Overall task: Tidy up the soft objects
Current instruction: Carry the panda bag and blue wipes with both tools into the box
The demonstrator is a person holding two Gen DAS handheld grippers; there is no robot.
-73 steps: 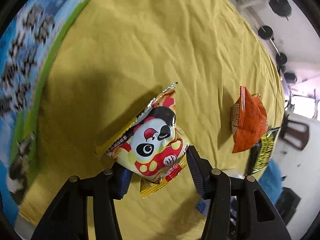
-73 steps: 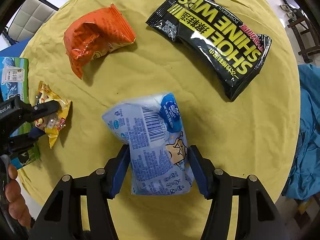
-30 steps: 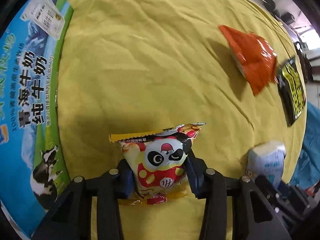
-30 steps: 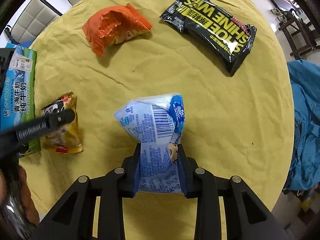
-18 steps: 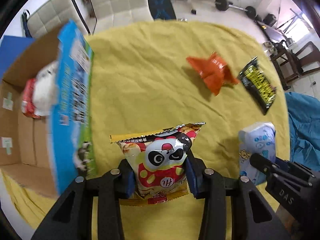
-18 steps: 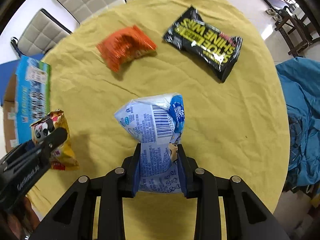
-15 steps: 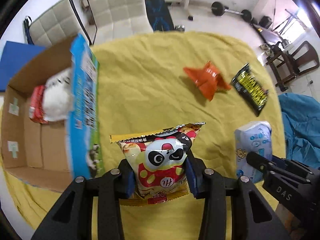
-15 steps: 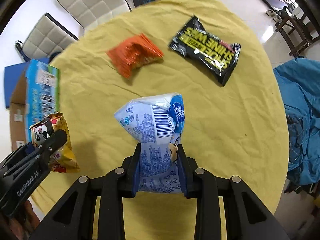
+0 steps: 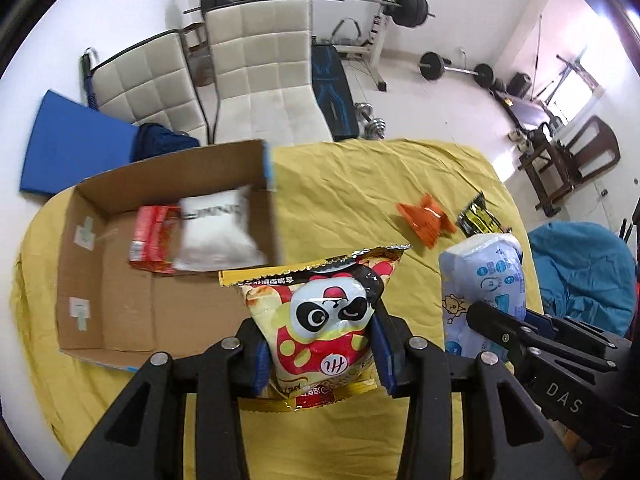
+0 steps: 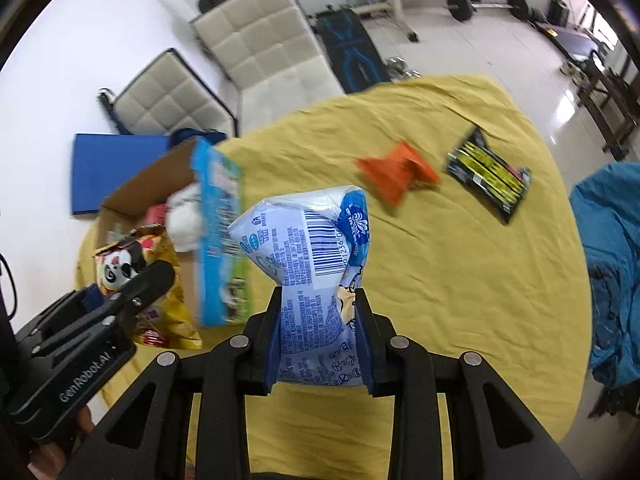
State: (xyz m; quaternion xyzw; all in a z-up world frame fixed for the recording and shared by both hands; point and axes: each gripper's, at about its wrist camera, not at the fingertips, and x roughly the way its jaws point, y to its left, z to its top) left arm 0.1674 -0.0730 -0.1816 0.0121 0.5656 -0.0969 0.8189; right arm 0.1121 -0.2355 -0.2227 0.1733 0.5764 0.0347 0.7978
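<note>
My left gripper [image 9: 320,344] is shut on a yellow panda snack bag [image 9: 324,320] and holds it in the air above the yellow tablecloth, beside the open cardboard box [image 9: 108,280]. The box holds a red packet [image 9: 150,236] and a white packet [image 9: 218,232]. My right gripper [image 10: 318,340] is shut on a pale blue tissue pack [image 10: 312,256], also lifted. An orange snack bag [image 10: 394,174] and a black-and-yellow pack [image 10: 490,170] lie on the cloth at the far right. The panda bag [image 10: 132,264] and the box [image 10: 216,240] also show in the right wrist view.
The round table has a wrinkled yellow cloth [image 10: 460,280]. Two white padded chairs [image 9: 260,64] stand behind it, with a blue mat [image 9: 76,144] and gym weights on the floor. A blue cloth heap [image 10: 612,264] lies to the right of the table.
Both grippers have lifted their packs high above the table and tilted up. The box interior and the room behind are now in view. Both grips are unchanged.
</note>
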